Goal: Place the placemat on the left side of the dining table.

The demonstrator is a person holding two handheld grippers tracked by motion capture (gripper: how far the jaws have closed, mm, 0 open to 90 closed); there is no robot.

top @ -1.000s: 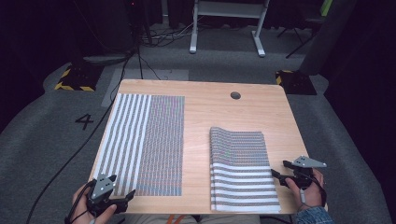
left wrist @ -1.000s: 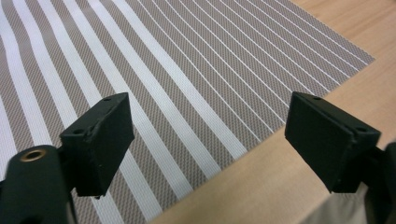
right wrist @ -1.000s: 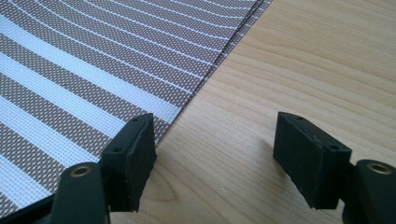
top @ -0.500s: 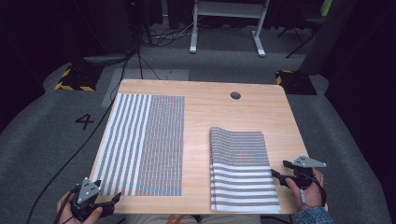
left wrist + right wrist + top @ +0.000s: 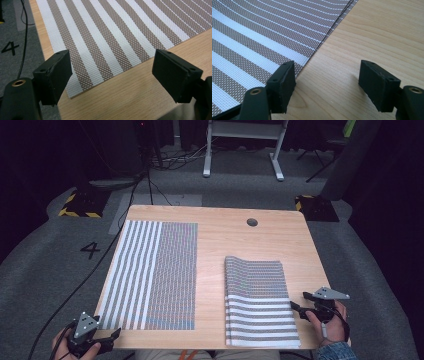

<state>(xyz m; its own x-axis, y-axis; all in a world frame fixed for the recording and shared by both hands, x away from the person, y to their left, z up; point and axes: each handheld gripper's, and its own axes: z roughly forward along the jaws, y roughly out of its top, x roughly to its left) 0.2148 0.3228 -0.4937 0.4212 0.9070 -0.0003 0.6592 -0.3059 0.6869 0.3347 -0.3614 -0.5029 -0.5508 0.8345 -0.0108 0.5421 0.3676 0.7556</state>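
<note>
Wooden table (image 5: 220, 235) carries two striped mats. Left gripper (image 5: 107, 339), jaws wide apart, faces the flat mat's (image 5: 152, 275) near corner. Right gripper (image 5: 298, 309), also spread, sits just beside the folded mat's (image 5: 257, 302) edge.

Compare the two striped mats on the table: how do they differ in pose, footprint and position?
The left mat lies fully spread in a single flat layer; the right mat is folded over on itself, its far end humped at the fold. The left mat covers a larger footprint than the right mat. The left mat reaches farther up the table; the right mat sits nearer the person. Both share the same woven brown-and-white stripe pattern.
</note>
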